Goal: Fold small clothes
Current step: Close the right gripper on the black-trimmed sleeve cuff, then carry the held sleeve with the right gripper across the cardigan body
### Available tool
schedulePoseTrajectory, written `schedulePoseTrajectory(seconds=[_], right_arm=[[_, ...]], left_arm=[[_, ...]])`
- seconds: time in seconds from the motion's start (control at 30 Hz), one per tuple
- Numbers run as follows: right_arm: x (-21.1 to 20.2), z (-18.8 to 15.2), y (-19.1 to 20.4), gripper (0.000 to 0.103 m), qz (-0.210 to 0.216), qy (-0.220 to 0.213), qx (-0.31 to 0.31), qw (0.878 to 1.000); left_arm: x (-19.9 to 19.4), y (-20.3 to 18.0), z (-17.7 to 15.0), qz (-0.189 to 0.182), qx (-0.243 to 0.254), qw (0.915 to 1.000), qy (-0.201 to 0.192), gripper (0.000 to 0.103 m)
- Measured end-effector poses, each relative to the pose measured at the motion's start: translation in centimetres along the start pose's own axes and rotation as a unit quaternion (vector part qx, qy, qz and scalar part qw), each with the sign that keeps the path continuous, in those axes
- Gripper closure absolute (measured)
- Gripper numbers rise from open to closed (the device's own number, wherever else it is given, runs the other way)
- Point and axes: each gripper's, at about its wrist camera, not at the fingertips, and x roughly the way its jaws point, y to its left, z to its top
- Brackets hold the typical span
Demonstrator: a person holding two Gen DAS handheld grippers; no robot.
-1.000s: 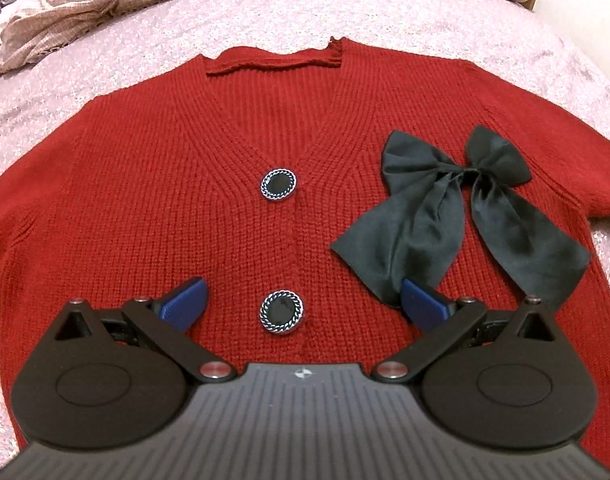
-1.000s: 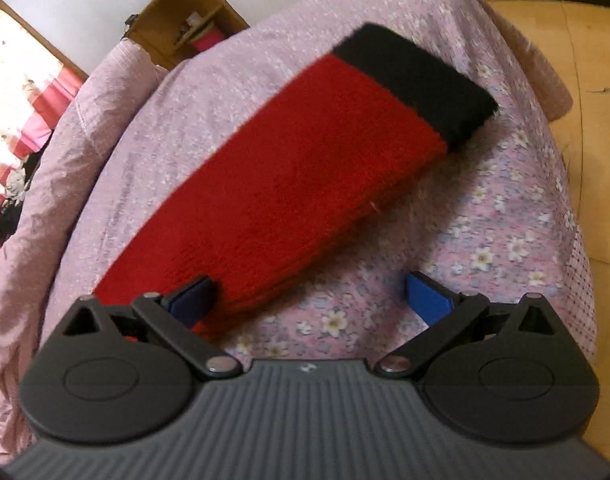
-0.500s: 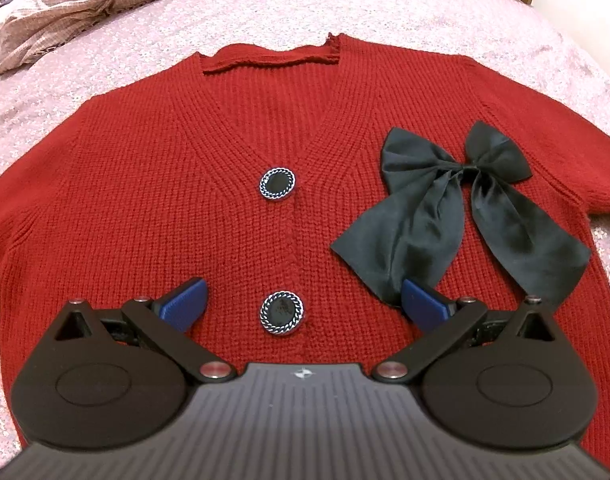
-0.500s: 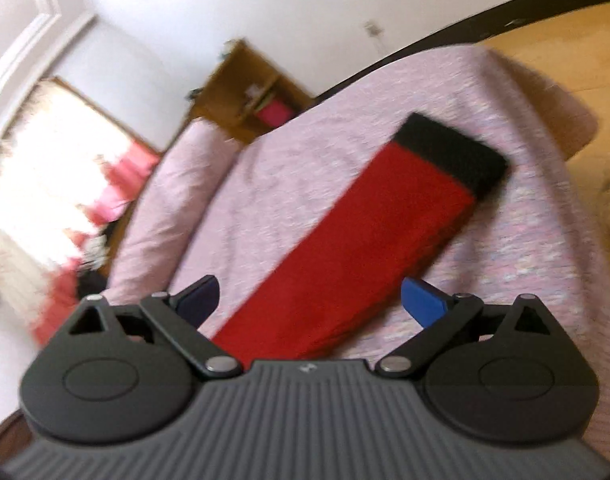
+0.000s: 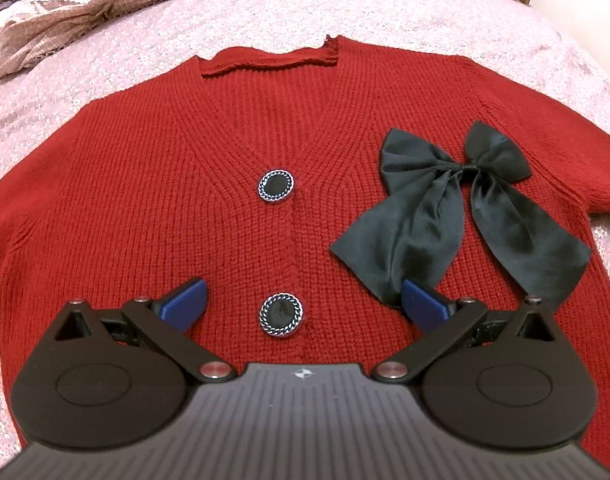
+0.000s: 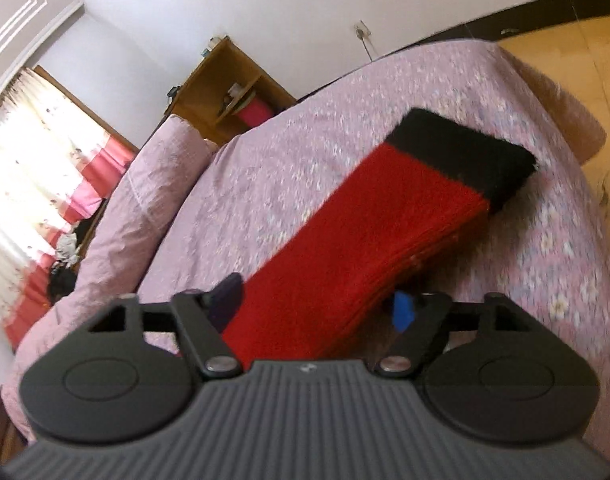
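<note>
A red knit cardigan (image 5: pixel 145 208) lies flat, front up, on the pink floral bedspread (image 5: pixel 465 20). It has two black round buttons (image 5: pixel 276 187) and a black satin bow (image 5: pixel 445 216) on its right chest. My left gripper (image 5: pixel 303 304) is open and empty, hovering over the lower button near the hem. In the right wrist view my right gripper (image 6: pixel 317 304) has closed on the cardigan's red sleeve (image 6: pixel 365 248), whose black cuff (image 6: pixel 465 160) points away and is lifted off the bed.
A crumpled pink quilt (image 5: pixel 85 4) lies beyond the collar. In the right wrist view there is a pillow roll (image 6: pixel 145 200), a wooden shelf unit (image 6: pixel 233 92), a curtained window (image 6: pixel 33 168), and the bed's edge with wooden floor (image 6: pixel 585 80) to the right.
My right gripper has closed its fingers onto the sleeve and raised it, tilting up toward the room. My left gripper has barely moved.
</note>
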Motion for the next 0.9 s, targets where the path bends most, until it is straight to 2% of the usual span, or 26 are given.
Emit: schedulePoseTrajectory(seconds=[0.03,0.1,0.13,0.17,0.33,0.53,0.77,0.9], right_arm=[[0.3,0.2,0.1,0.042,0.0,0.001,-0.004,1.0],[0.9,0.4,0.5,0.076,-0.006,0.008,-0.019,1.0],[0.9,0.4,0.5,0.084,-0.005,0.011,-0.025,1.0],[0.8,0.5,0.8,0.086,0.001,0.013,-0.029,0.999],[-0.7,0.7,3.3,0.089,0.052,0.001,-0.07,0.996],[-2.6,0.5,6.8,0.089,0.118,0.007,-0.088,0.989],[-3.7,-0.8,11.3,0.089,0.185,0.034,-0.1,0.977],[-4.0,-1.8,13.2,0.089,0.21,0.052,-0.099,0.971]], left_arm=[[0.0,-0.1,-0.1,0.001,0.003,1.0,-0.003,0.0],[-0.1,-0.1,-0.2,0.0,0.01,0.9999,-0.008,0.0],[-0.2,-0.1,-0.2,-0.001,0.012,0.9999,-0.009,0.0],[-0.2,-0.1,-0.2,-0.003,0.013,0.9999,-0.01,0.0],[-0.4,0.1,-0.2,-0.006,0.018,0.9997,-0.017,0.0],[-1.0,0.1,-0.3,-0.008,0.029,0.9992,-0.026,0.0],[-2.8,-0.4,-0.6,0.001,0.062,0.9965,-0.056,0.0],[-3.4,-0.1,-0.4,-0.006,0.056,0.9968,-0.056,0.0]])
